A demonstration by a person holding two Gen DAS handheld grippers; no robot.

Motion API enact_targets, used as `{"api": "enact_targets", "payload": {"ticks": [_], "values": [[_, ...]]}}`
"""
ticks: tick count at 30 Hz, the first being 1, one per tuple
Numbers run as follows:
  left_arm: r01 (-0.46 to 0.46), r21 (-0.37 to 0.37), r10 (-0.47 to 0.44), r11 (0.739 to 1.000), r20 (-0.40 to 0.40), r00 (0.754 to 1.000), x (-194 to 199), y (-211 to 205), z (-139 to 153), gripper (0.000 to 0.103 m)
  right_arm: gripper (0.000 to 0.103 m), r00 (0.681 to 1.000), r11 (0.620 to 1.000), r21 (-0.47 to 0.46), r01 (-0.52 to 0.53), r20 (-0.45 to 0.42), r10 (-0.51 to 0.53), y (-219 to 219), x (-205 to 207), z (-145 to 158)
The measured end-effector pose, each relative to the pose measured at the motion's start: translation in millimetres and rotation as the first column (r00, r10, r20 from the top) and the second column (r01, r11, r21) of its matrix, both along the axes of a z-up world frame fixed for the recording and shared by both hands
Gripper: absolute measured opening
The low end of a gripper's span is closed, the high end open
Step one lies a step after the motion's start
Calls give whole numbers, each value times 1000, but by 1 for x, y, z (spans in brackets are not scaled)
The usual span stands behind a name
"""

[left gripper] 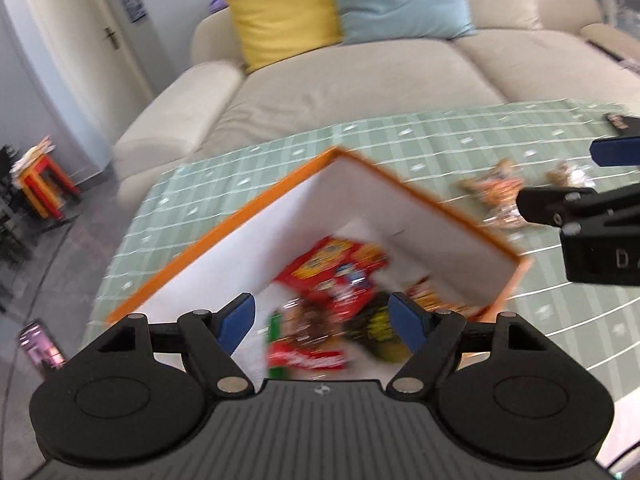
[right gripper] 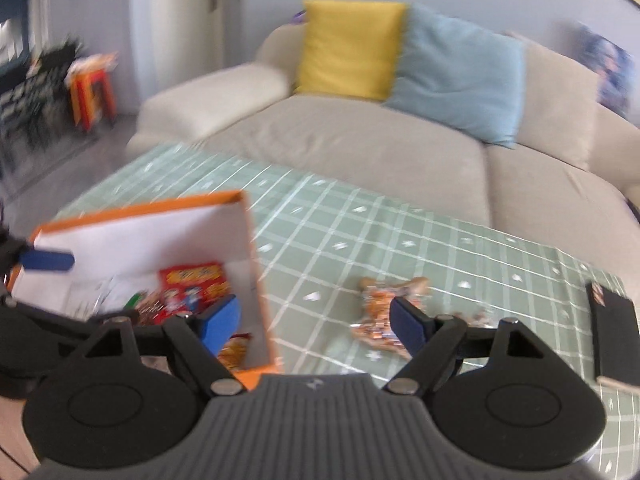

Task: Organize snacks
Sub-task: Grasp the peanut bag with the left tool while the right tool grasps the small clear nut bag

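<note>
An orange-rimmed white box [left gripper: 224, 220] sits on the green checked tablecloth [left gripper: 440, 136]. It holds several snack packets [left gripper: 336, 276], red ones on top. My left gripper [left gripper: 322, 322] is open and empty, hovering over the box. In the right wrist view the box [right gripper: 132, 236] is at the left, with packets [right gripper: 192, 288] inside. An orange snack packet [right gripper: 384, 300] lies loose on the cloth, just ahead of my open, empty right gripper [right gripper: 316, 322]. The same loose packet [left gripper: 494, 188] shows in the left wrist view beside the right gripper's fingers [left gripper: 552, 204]. The left gripper's blue finger [right gripper: 48, 261] shows over the box.
A beige sofa [right gripper: 360, 152] with a yellow cushion [right gripper: 348, 48] and a blue cushion [right gripper: 460, 76] stands behind the table. A dark flat object [right gripper: 612, 336] lies at the table's right edge. A second small wrapper [left gripper: 568, 172] lies near the loose packet. Red and yellow stools [left gripper: 44, 184] stand far left.
</note>
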State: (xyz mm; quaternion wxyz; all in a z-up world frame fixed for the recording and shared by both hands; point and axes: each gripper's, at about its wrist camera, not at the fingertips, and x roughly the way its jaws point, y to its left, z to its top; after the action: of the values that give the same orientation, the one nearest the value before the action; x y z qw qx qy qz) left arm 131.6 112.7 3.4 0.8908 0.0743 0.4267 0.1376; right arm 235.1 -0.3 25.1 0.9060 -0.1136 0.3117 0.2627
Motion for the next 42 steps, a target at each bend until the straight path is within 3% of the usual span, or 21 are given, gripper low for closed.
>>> {"api": "enact_targets", "payload": {"ticks": [7,13,26,32,36,39,42], "values": [[142,-72,-139,987,47,989,14,-47,-2,89,82,990,989,72,129,48,-132,-68,3,-5],[253,-125,-247,959,64,967,30,-81,-8,89,82,974,971,77,227,-2,-228,-117,16,-29],[378,-219,-376,900,52,925,83,-116,-34,88,80,945,944,58,326,-29,-325,-165,47,-82],[379,-228,-386,897,13,922,114,-125,-48,86,74,946,944,60,324,-32,-323,-172,69,-98],[345,-221,-360,912,-30,933,138,-125,-57,85,72,960,958,68,280,-27,-279,-172,84,-103],[249,-273,-281,929,-88,956,159,-114,-64,85,72,973,972,57,230,-27,-229,-166,95,-108],[130,-372,-186,919,-120,975,177,-96,-71,85,73,982,981,57,186,-9,-186,-157,104,-110]]}}
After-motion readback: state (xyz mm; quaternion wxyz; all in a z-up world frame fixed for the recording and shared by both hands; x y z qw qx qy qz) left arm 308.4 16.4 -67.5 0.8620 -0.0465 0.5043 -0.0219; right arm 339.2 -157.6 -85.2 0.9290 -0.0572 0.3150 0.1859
